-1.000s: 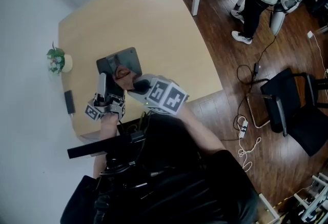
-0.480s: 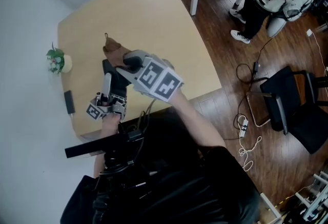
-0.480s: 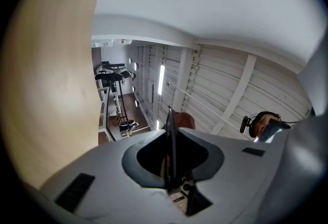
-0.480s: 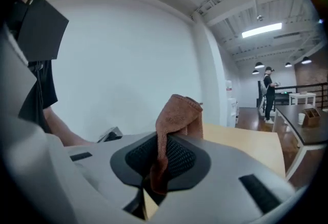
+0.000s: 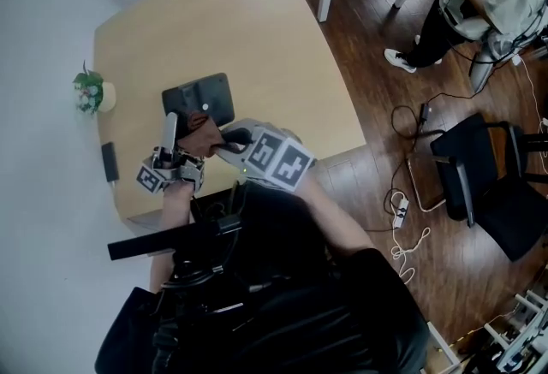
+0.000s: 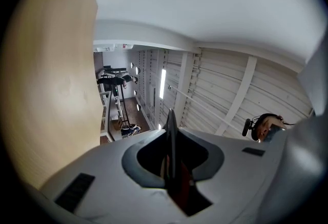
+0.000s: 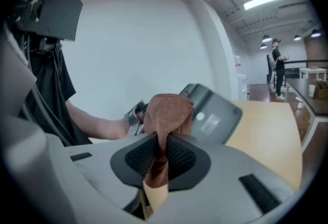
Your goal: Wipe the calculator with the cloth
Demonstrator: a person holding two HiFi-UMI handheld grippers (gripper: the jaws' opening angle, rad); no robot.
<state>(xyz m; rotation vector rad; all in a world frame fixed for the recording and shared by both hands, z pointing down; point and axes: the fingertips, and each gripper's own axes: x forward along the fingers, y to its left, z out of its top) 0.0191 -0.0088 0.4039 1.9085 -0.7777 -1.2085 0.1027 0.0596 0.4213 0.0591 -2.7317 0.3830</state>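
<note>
- Calculator (image 5: 202, 97) is held up at a tilt over the near part of the worktop (image 5: 257, 38); the cloth (image 5: 197, 129) and both grippers hide its lower edge, so I cannot tell whether it touches the worktop
- In the left gripper view it shows only edge-on, as a thin dark blade; a reddish patch (image 6: 180, 189) under it is too blurred to name
- The face turned to the right gripper carries a round white sticker (image 7: 200, 116) and a pale label (image 7: 210, 124) too small to read
- It is a hard, dark grey slab with rounded corners; the cloth is brown, soft and suede-like, bunched into a fold; the worktop is pale wood with a curved edge
- Left gripper (image 5: 171, 122) points up and away from the person, its fingers (image 6: 118, 187) nearly together, clamped on the calculator's edge
- Right gripper (image 5: 221, 139) slants down from the right, its fingers (image 7: 138, 159) pinched on the cloth, whose bunched end sits at the calculator's near edge, just beside the left gripper
</note>
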